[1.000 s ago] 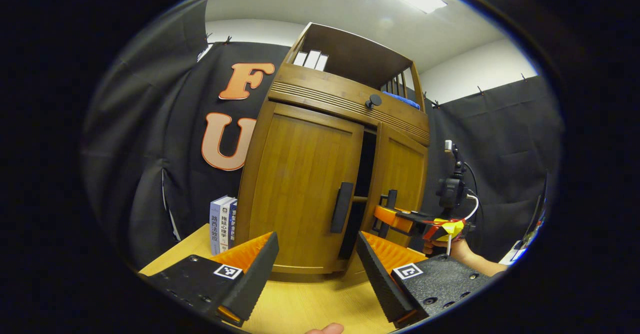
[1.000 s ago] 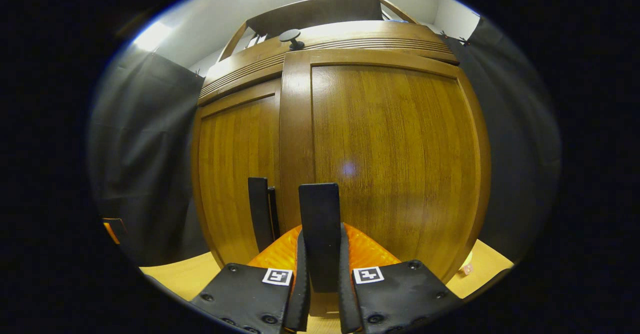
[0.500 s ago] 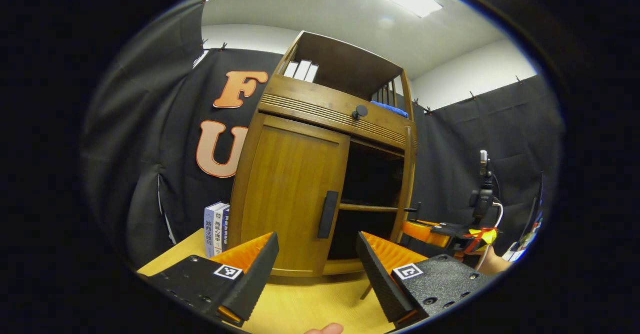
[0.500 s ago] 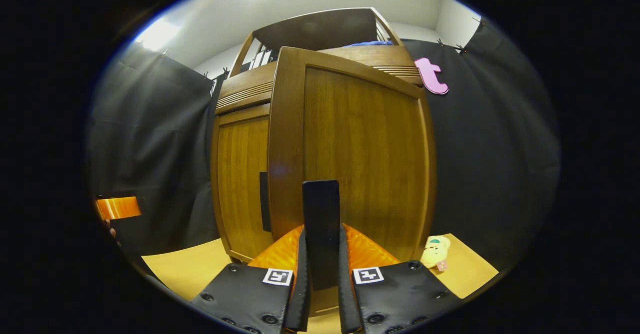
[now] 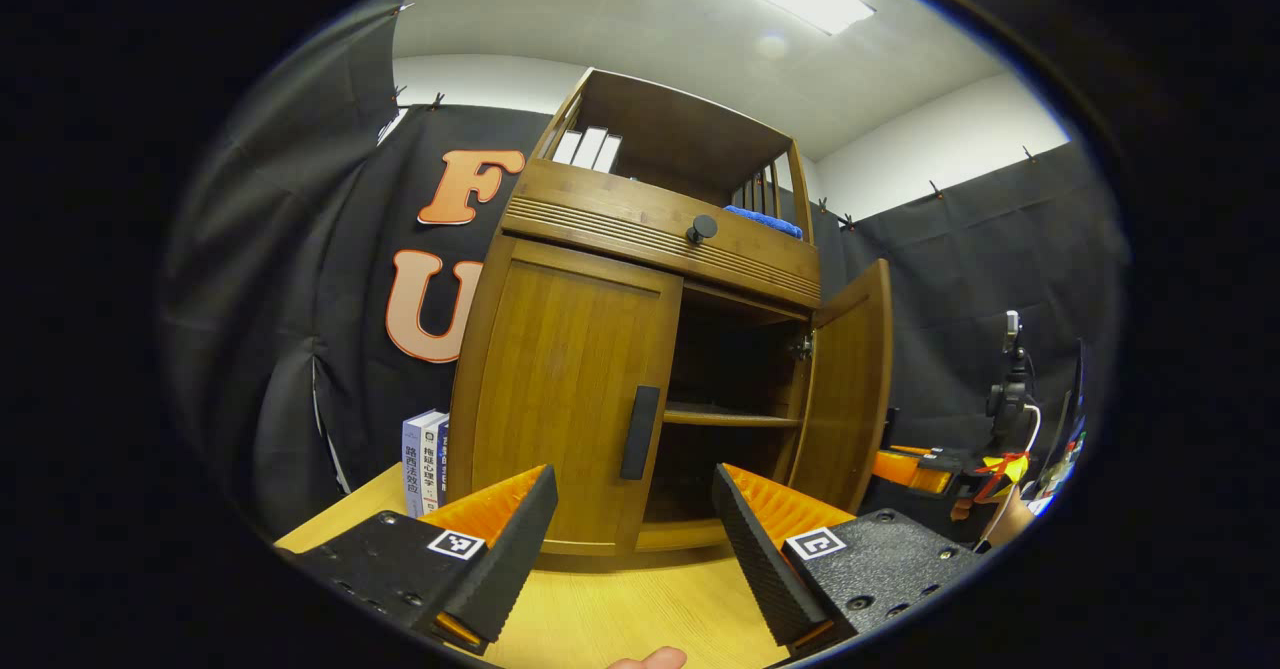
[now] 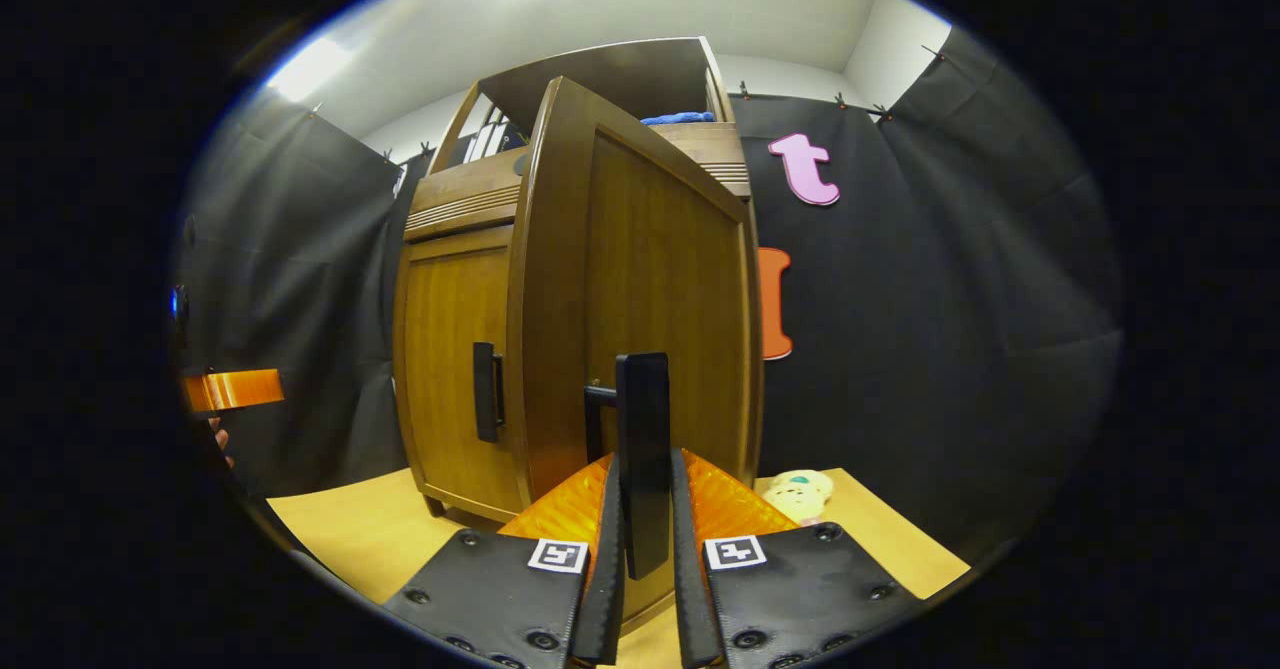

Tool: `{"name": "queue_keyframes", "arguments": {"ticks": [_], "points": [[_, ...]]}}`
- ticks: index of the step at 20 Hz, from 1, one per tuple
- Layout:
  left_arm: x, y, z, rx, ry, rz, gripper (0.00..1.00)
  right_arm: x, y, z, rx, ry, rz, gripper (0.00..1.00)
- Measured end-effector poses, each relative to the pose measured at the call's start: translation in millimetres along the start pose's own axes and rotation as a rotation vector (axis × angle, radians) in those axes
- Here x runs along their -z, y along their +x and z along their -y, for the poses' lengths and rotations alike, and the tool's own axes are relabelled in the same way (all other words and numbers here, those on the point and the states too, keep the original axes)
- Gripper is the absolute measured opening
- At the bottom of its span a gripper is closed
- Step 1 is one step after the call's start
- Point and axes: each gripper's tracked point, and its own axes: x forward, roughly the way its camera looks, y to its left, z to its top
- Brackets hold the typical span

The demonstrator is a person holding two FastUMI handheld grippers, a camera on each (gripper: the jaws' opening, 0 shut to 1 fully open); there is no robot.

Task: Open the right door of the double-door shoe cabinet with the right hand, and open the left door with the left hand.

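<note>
Right gripper (image 6: 640, 559) clamps the right door's handle (image 6: 643, 449), so the right door (image 6: 640, 289) stands swung out. Left gripper (image 5: 630, 539) waits wide apart before the shut left door (image 5: 565, 399), near the table's (image 5: 620, 619) front edge.

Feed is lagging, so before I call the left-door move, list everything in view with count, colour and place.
shoe cabinet: one, brown wood, on the table
right door: one, brown, swung open
right door handle: one, black, clamped between the right tongs
left door: one, brown, closed
left door handle: one, black, free
knob: one, black, on the band above the doors
books: a few, blue and white, upright left of the cabinet
blue cloth: one, on top
plush toy: one, pale, on the table right of the cabinet
table: one, light wood
left tongs: open, short of the left door
right tongs: shut on the handle
</note>
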Motion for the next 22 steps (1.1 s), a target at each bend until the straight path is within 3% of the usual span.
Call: {"name": "queue_keyframes", "arguments": {"ticks": [1, 2, 3, 6, 7, 9, 10, 11, 12, 22], "points": [[0.6, 0.8, 2.1, 0.002, -0.003, -0.001, 0.94, 1.6, -2.7, 11.8, 0.032, -0.016, -0.004, 0.34], [0.2, 1.0, 5.6, 0.012, -0.010, 0.003, 0.94, -9.3, -6.9, 27.0, 0.059, -0.016, 0.002, 0.29], [-0.7, 1.8, 9.6, 0.024, -0.017, 0.008, 0.94, -6.5, -8.1, 35.9, 0.075, -0.023, -0.012, 0.17], [-1.8, 3.7, 15.6, 0.042, -0.030, 0.015, 0.94, -10.2, -14.0, 69.0, 0.138, -0.035, -0.007, 0.17], [-0.4, 4.1, 16.0, 0.044, -0.033, 0.014, 0.94, -11.3, -11.8, 80.7, 0.141, -0.031, 0.004, 0.03], [1.3, 5.4, 14.2, 0.039, -0.033, 0.008, 0.94, -11.1, -16.0, 82.2, 0.113, 0.002, 0.007, 0.08], [1.4, 5.7, 13.3, 0.033, -0.032, 0.007, 0.94, -11.1, -16.1, 84.8, 0.107, -0.012, 0.004, 0.01], [1.5, 5.8, 11.2, 0.027, -0.031, 0.007, 0.94, -10.1, -16.6, 86.2, 0.093, -0.017, 0.000, 0.17], [1.5, 6.2, 10.3, 0.023, -0.033, 0.006, 0.94, -10.2, -18.4, 89.7, 0.081, -0.014, -0.005, 0.08], [-10.2, 1.2, 16.3, 0.011, 0.003, 0.023, 0.94, -6.5, -20.4, 135.6, -0.080, 0.006, -0.025, 0.09]]}}
